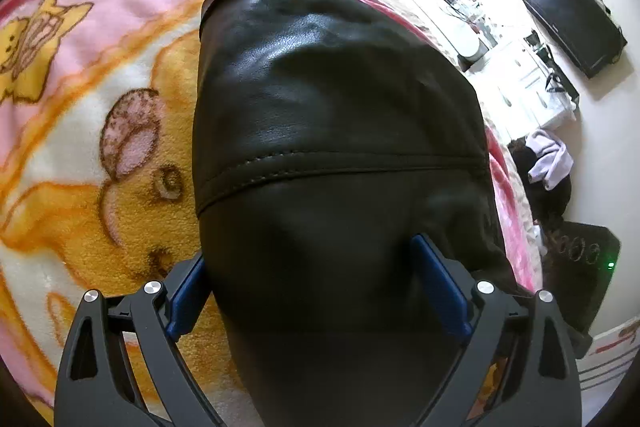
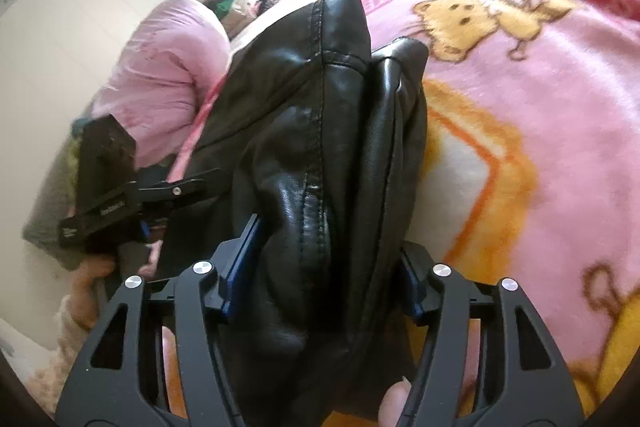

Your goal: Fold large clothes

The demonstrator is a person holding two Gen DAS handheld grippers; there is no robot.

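1. On the pink cartoon fleece blanket (image 1: 100,155) lay our black leather jacket (image 1: 336,115), bunched into a long bundle.
2. Its long axis ran away from both cameras, with the narrow seamed end pointing to the far edge of the bed.
3. Our right gripper (image 2: 326,259) was pinching a thick gathered fold of the jacket between its blue pads.
4. Our left gripper (image 1: 316,291) stood spread wide, straddling the bundle; we could not tell whether its pads pressed.
5. We judged the slick, stiff leather could slip out or spring open if we lifted unevenly.
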